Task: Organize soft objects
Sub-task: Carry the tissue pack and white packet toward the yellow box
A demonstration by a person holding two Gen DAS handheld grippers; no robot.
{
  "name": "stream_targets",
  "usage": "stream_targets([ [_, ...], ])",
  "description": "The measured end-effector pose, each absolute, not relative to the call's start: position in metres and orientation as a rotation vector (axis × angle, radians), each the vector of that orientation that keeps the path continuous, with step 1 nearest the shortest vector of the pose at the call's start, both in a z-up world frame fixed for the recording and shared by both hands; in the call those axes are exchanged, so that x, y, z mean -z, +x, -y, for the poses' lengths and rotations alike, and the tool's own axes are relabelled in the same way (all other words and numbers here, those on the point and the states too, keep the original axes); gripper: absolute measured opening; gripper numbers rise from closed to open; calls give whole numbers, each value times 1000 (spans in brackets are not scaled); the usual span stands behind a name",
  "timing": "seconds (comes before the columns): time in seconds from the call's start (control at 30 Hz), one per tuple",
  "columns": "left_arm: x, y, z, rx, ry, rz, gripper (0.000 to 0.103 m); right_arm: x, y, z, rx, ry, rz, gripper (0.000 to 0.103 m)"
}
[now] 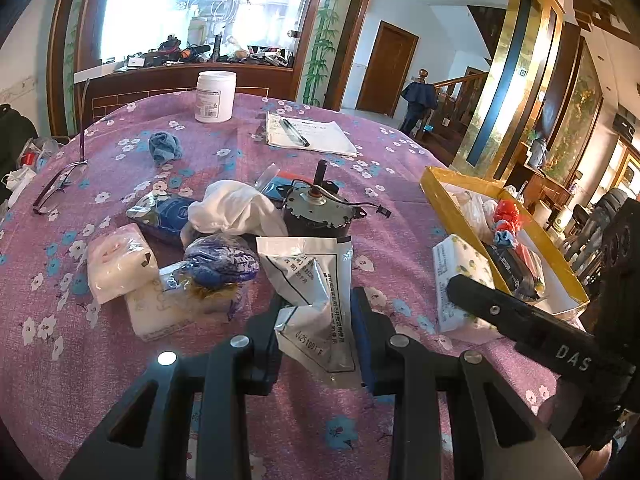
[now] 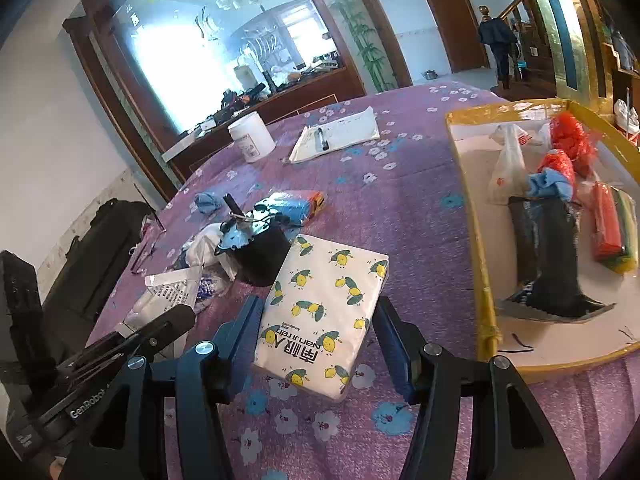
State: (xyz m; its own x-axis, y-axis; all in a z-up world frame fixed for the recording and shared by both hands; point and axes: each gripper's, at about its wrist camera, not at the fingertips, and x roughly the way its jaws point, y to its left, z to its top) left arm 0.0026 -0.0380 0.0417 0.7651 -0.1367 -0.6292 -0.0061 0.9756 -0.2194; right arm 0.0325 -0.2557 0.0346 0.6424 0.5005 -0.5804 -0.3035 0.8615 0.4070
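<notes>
Left tongs grip foil pouch; right tongs straddle tissue pack.

A large arched window with a dark wooden frame fills the far wall and pours in bright daylight over a cluttered wooden counter. To its right stands a painted bamboo panel, then a brown door in a white wall. Gold-trimmed columns and a wooden staircase rise at the far right.
</notes>
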Motion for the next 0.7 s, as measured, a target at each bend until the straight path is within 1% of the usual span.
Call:
stream_targets([
  [0.47, -48, -4, 48, 78, -189, -684, 30, -57, 15, 280, -482, 307, -700, 61],
  [0.7, -57, -6, 70, 115, -168, -690, 30, -62, 10, 301, -479, 347, -678, 61],
])
